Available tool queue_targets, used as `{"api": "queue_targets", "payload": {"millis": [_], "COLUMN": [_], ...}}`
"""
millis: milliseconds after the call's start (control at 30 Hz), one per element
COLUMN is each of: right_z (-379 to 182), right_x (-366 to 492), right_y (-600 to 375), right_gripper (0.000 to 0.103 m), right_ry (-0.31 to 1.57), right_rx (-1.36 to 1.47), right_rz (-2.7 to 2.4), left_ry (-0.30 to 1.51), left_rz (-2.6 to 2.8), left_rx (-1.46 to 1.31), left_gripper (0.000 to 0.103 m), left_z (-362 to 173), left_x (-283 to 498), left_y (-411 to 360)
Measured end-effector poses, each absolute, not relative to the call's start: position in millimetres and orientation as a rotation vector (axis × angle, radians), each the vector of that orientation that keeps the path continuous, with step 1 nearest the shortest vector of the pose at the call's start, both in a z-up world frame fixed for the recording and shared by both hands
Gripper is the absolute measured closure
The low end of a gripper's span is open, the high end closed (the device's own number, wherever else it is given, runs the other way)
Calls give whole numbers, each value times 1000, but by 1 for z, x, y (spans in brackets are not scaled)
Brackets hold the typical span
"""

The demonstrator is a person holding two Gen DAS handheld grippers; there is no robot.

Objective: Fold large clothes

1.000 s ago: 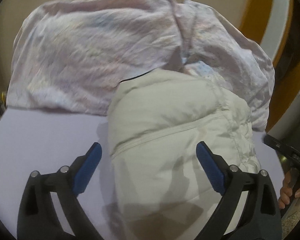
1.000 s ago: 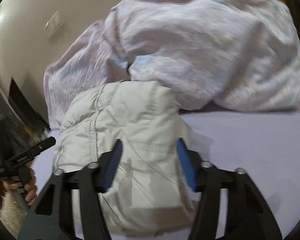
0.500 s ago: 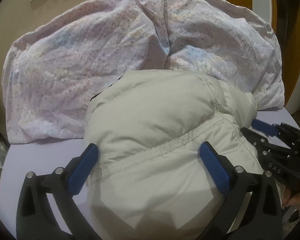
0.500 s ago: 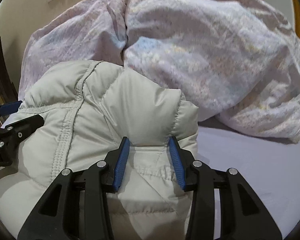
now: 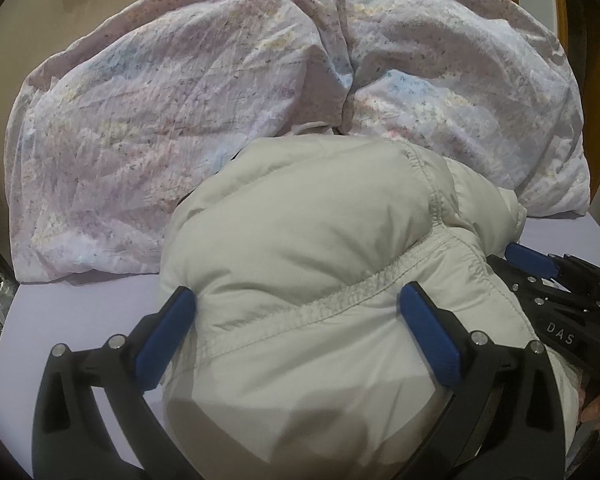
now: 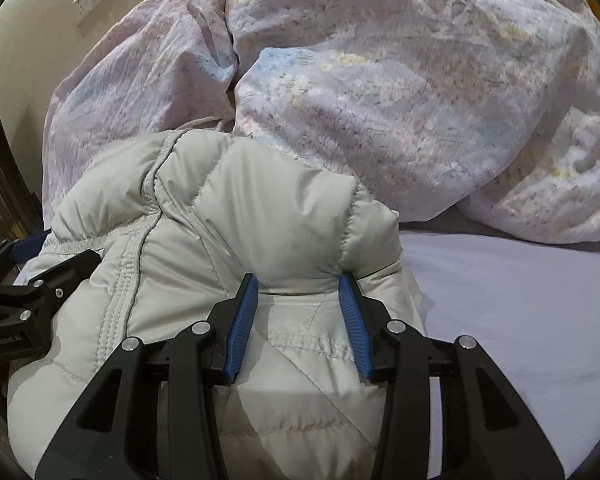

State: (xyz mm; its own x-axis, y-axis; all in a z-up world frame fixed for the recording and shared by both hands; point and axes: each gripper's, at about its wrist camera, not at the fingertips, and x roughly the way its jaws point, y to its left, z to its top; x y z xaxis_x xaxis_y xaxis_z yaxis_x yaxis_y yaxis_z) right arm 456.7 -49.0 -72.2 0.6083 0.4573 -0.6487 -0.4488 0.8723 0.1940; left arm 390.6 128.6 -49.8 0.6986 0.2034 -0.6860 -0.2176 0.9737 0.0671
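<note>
While the pale grey puffer jacket sits bunched on the lilac bed sheet, just in front of the floral duvet, both tongs work it from the near edge, prob. to flatten the puffy bulk so a fold will hold. Left tongs: spread wide, blue pads either side of a fat quilted section w/ the seam running between; pads look to touch the fabric but not pinch it. Right tongs: narrower gap, about half-way, w/ a ridge of jacket bulging between the pads; squeezing or only straddling, can't tell. Jacket isn't neatly folded yet, I'd say.
</note>
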Motion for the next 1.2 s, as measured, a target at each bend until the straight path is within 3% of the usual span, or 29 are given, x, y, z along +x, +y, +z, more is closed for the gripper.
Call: {"api": "queue_targets", "payload": {"millis": [1200], "right_z": [-72], "right_x": [443], "right_y": [-67], "right_gripper": [57], "right_ry": [758], "right_rx": [49], "right_rz": [506], "left_ry": [696], "left_rz": [280], "left_rx": [29], "left_gripper": [2], "left_z": [-58], "left_x": [385], "left_y": [122]}}
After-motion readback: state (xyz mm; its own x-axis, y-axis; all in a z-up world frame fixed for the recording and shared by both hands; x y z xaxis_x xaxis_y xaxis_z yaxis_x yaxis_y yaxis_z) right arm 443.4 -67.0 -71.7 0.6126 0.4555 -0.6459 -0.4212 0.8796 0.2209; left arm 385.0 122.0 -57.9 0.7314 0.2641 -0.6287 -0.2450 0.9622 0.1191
